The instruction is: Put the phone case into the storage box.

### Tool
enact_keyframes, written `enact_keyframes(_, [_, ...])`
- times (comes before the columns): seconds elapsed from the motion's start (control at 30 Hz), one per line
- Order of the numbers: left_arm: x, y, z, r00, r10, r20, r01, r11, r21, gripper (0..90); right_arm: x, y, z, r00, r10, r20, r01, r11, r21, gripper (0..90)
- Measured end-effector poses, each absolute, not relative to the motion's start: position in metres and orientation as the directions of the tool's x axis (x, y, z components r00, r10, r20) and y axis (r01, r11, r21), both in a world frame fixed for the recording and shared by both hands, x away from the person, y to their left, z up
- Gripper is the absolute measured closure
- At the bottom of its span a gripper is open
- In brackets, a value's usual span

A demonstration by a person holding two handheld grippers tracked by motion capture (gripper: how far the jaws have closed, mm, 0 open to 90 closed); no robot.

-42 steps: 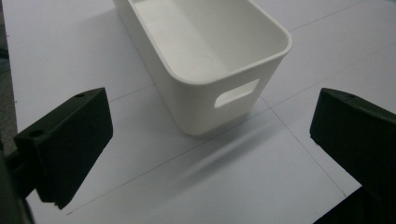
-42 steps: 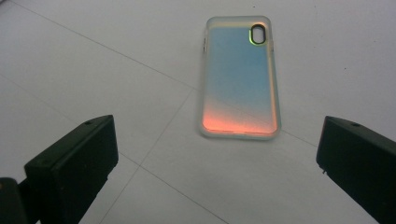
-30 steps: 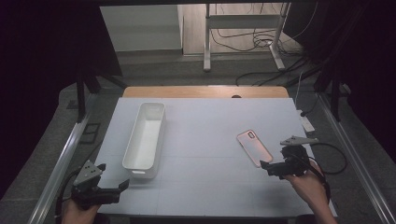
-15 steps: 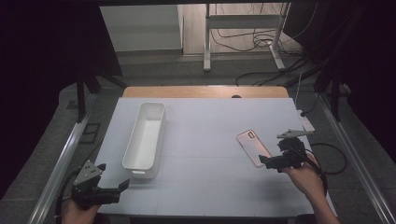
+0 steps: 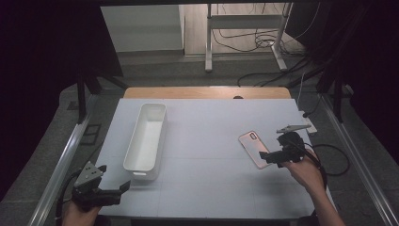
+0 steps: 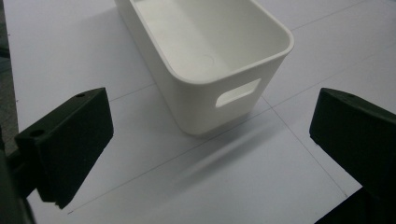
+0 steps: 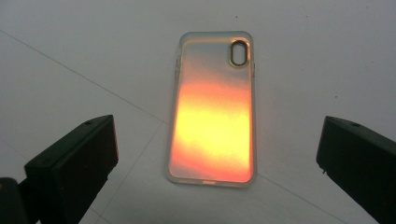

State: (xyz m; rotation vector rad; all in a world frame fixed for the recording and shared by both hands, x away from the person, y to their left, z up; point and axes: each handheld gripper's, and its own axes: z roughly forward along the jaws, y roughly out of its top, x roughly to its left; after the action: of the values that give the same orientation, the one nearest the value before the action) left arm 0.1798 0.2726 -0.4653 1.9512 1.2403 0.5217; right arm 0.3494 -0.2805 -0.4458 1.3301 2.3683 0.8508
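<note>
A pink-orange phone case (image 5: pixel 254 148) (image 7: pixel 214 109) lies flat on the white table (image 5: pixel 211 141), camera cutout at its far end. My right gripper (image 5: pixel 264 159) (image 7: pixel 215 163) hovers just at its near right side, open, jaws wide on either side of the case's near end and apart from it. A long white bin (image 5: pixel 146 135) (image 6: pixel 210 60) stands empty at the left of the table, with a handle slot in its near end wall. My left gripper (image 5: pixel 123 188) (image 6: pixel 210 158) is open near the table's front left corner, pointing at that end of the bin, nothing between its jaws.
A wooden strip (image 5: pixel 207 92) runs along the table's far edge. Metal rails (image 5: pixel 63 160) flank both sides. A small white block (image 5: pixel 308 126) sits at the right edge. Cables (image 5: pixel 263 42) and a stand's legs lie on the floor beyond.
My right gripper has moved forward and slightly left, closer over the near end of the phone case. The left gripper has stayed still.
</note>
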Motion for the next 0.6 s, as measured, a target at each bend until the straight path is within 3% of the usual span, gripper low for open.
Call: enact_keyframes(0.6, [0.18,0.272,-0.465,0.449,0.892,-0.048,0.585,-0.253,0.77,0.5,0.37,-0.277,-0.447,-0.531,0.848,0.01,0.667,0.41,0.622,0.0])
